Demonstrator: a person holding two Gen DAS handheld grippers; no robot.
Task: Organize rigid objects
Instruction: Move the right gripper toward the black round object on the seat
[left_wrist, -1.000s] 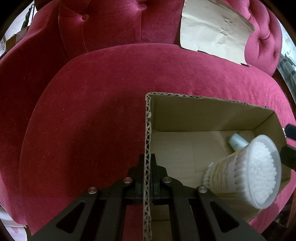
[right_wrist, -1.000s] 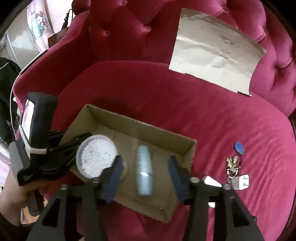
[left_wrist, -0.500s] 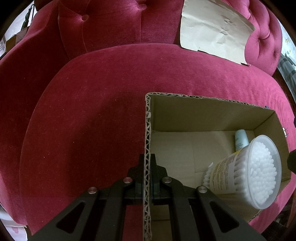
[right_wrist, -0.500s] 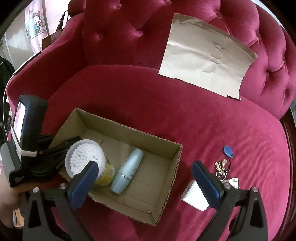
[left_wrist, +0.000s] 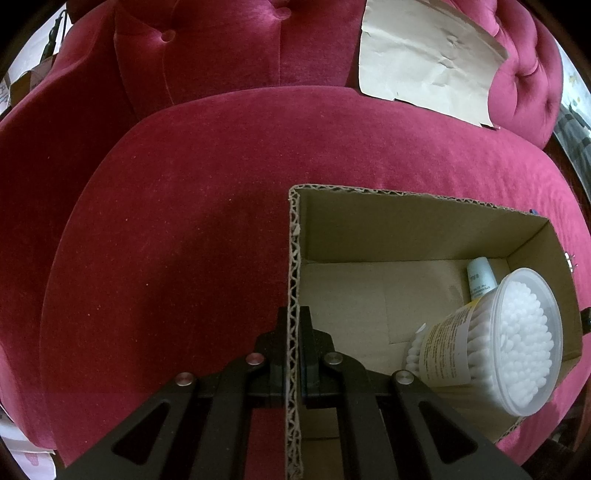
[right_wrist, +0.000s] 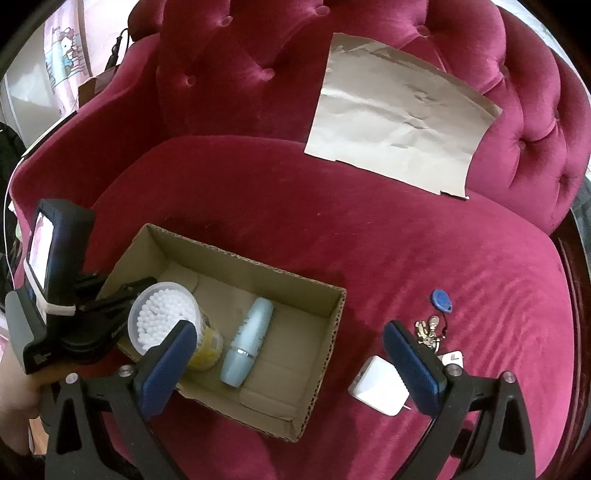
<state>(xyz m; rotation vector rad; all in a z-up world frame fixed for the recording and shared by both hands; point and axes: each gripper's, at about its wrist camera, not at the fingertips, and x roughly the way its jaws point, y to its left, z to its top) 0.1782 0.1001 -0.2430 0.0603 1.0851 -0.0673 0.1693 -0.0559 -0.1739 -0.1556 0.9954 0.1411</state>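
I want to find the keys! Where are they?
In the right wrist view the keys lie on the red sofa seat, right of the cardboard box, between the blue tag and the white charger.

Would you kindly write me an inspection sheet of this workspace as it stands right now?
Surface: red velvet sofa seat, no table.
Job's things: cardboard box holds a tub of cotton swabs and a pale blue bottle lying on its side; white charger and bunch of keys with blue tag lie on the seat beside it.
Clutter: creased sheet of paper leaning on the backrest.
Grippers: left gripper shut on the box wall; right gripper open, nothing between its jaws, which have just been opening.
Cables: dark cable behind the armrest.
Surroundings: patterned pink cloth top left.
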